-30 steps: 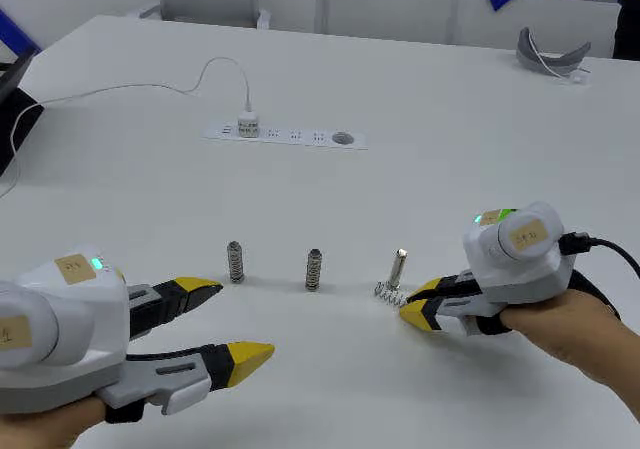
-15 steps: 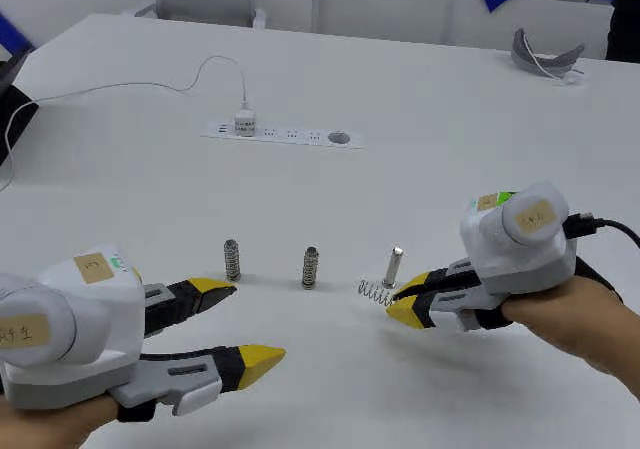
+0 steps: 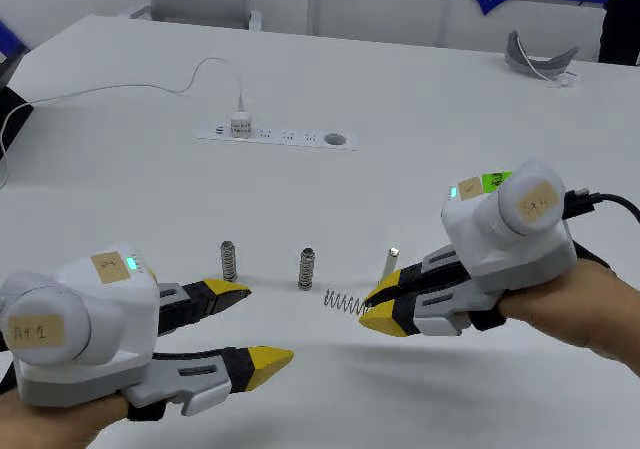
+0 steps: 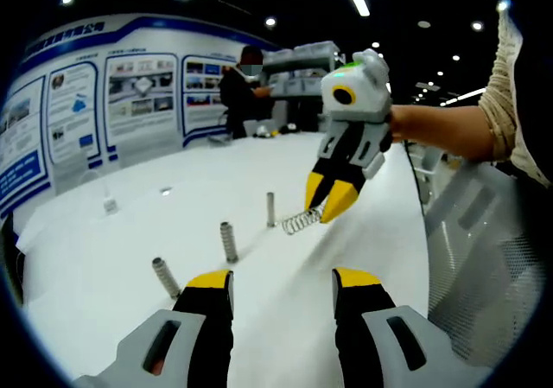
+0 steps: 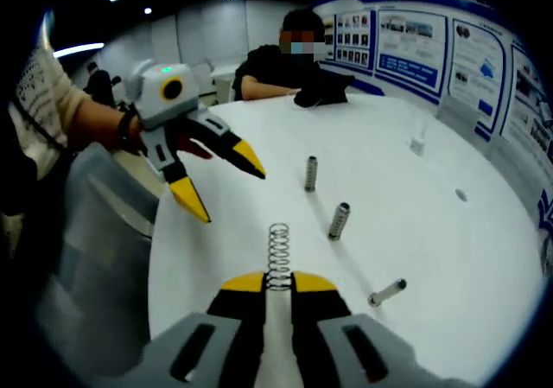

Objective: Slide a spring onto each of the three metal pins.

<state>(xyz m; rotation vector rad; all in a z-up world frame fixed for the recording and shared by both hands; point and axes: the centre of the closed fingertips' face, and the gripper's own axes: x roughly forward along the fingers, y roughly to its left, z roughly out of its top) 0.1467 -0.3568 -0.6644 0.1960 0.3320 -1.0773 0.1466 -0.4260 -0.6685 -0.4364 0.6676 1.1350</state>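
Steel spring [image 3: 342, 301] is clamped by one end between the closed jaws of the right gripper [image 3: 370, 307], over the white table [image 3: 420, 169], with its free end pointing left, just beside the bare right pin [image 3: 390, 261]. The middle pin [image 3: 306, 268] and left pin [image 3: 228, 260] each carry a spring. The left gripper [image 3: 264, 322] hovers at near left, jaws apart, holding nothing.

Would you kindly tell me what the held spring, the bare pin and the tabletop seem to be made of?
The spring in the right gripper shows thin grey wire coils, likely steel. The bare pin looks like polished metal, judging by its bright sheen. The tabletop is smooth and white with a soft sheen, perhaps laminate; that is uncertain.
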